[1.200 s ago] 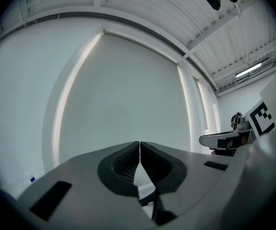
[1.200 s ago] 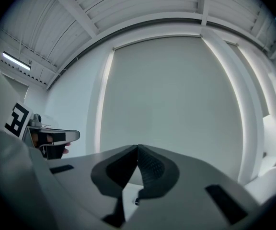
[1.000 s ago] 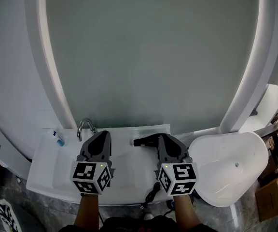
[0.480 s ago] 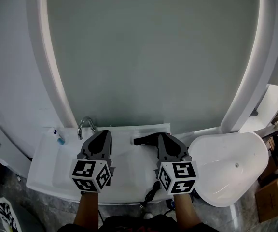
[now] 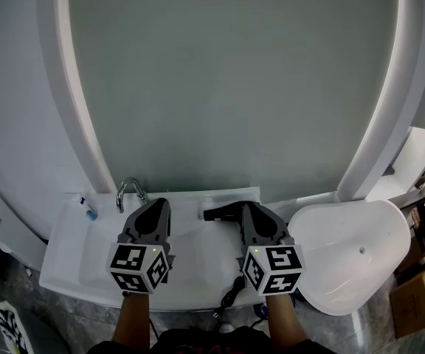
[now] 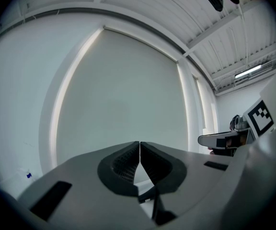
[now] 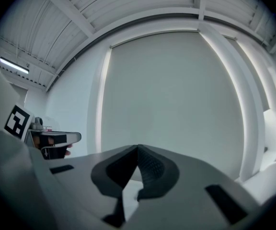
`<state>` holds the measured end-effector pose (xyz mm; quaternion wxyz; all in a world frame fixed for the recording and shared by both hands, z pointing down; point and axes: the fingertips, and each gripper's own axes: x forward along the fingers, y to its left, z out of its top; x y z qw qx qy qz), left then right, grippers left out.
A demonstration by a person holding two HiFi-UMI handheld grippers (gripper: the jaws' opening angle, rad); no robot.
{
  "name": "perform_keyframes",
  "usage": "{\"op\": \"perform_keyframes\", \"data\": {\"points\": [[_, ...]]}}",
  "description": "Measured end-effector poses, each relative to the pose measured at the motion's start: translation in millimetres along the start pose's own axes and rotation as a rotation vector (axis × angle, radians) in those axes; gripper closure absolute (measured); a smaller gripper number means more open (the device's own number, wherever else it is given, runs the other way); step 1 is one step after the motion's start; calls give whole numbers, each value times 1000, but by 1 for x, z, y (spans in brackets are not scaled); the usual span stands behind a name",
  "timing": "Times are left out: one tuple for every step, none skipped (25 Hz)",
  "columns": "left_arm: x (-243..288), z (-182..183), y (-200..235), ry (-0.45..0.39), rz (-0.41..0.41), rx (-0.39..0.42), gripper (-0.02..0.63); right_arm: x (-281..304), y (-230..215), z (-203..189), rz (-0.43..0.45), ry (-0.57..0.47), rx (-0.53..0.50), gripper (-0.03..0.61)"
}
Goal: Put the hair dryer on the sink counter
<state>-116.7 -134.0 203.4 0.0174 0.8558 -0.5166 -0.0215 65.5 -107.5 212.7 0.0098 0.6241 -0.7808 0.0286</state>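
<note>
Black hair dryer (image 5: pixel 220 214) lies on the white sink counter (image 5: pixel 65 251) – just ahead of the right gripper (image 5: pixel 249 208); left gripper (image 5: pixel 156 204) alongside; both grippers' jaws pressed together, empty.

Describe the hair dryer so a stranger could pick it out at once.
Find the white sink counter below the big grey wall panel. Near its back edge, right of the chrome faucet, lies the hair dryer: the only black thing on that white surface.
</note>
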Motion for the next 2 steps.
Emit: {"op": "perform_keyframes", "data": {"points": [[1, -1, 1, 0, -1, -4, 603, 1, 0, 0, 2, 0, 1, 557], [2, -1, 2, 0, -2, -8, 603, 3, 0, -1, 3, 1, 2, 558]]}}
